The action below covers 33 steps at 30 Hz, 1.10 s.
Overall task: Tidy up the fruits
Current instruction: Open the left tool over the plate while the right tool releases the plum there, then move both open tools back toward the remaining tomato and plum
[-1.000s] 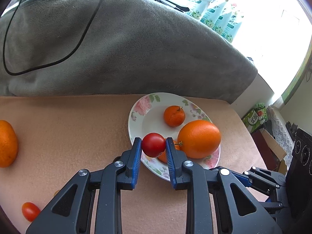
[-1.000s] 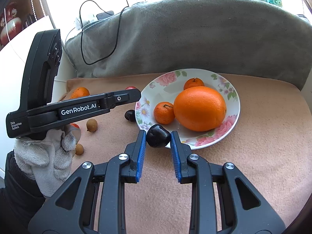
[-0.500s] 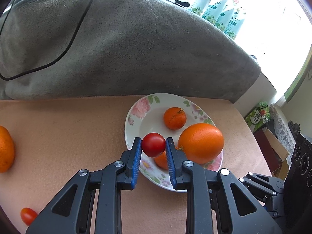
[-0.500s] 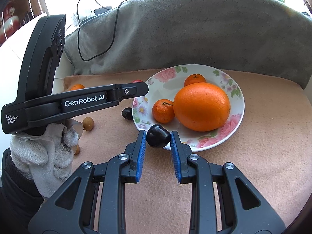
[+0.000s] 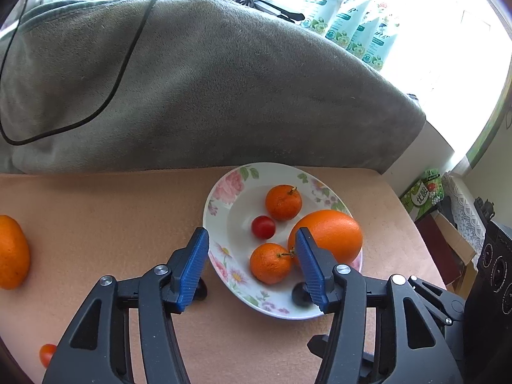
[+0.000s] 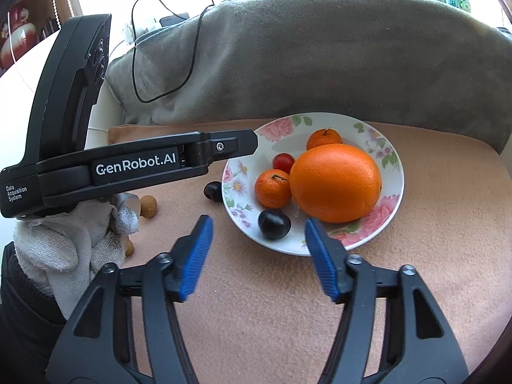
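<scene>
A floral plate [image 6: 392, 172] sits on a tan cloth [image 6: 432, 256]; it holds a big orange [image 6: 336, 182], two mandarins [image 6: 272, 188], a red tomato [image 6: 283, 161] and a dark plum [image 6: 274, 224] near its front rim. The left gripper [image 5: 252, 265] and right gripper [image 6: 257, 252] hover at the plate's near edge; both sets of jaws are opening, empty. Only the left view shows another orange [image 5: 11, 252] and a tomato [image 5: 47, 353] off the plate; only the right view shows a gloved hand [image 6: 70, 240], a second plum [image 6: 213, 191] beside the plate and small brown fruits [image 6: 148, 206].
</scene>
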Each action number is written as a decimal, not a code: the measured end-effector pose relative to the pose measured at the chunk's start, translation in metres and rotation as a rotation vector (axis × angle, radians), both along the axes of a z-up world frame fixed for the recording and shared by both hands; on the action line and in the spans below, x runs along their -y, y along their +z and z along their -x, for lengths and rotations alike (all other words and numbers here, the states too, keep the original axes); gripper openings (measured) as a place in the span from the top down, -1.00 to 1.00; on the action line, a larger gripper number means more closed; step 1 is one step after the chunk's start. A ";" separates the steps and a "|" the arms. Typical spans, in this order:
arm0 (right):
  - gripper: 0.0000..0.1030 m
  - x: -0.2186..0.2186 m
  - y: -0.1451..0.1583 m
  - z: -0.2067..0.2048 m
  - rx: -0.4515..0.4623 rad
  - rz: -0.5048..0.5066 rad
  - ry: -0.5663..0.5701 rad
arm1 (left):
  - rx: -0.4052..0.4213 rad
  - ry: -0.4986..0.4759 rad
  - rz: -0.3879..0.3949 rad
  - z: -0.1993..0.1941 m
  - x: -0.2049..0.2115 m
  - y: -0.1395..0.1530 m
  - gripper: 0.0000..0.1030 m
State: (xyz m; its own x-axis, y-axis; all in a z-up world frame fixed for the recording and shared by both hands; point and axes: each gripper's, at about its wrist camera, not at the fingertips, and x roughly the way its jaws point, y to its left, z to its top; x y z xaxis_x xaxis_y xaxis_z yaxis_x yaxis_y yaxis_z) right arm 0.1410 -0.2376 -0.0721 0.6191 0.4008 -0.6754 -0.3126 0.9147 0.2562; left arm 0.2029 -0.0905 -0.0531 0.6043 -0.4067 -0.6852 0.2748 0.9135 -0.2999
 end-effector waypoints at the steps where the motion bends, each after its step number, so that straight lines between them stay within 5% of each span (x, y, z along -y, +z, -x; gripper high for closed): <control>1: -0.41 0.000 0.002 0.001 0.010 -0.001 0.000 | 0.000 0.002 0.002 0.000 -0.001 0.000 -0.15; 3: -0.47 -0.001 0.003 0.002 0.013 -0.002 0.006 | 0.000 0.011 0.004 0.000 -0.002 0.001 -0.35; 10: -0.58 -0.001 0.001 0.002 0.005 -0.009 0.004 | -0.008 0.025 0.008 0.003 -0.005 0.003 -0.48; 33: -0.58 -0.013 0.015 0.013 0.007 -0.081 0.043 | 0.103 0.177 0.017 0.051 -0.103 0.041 -0.48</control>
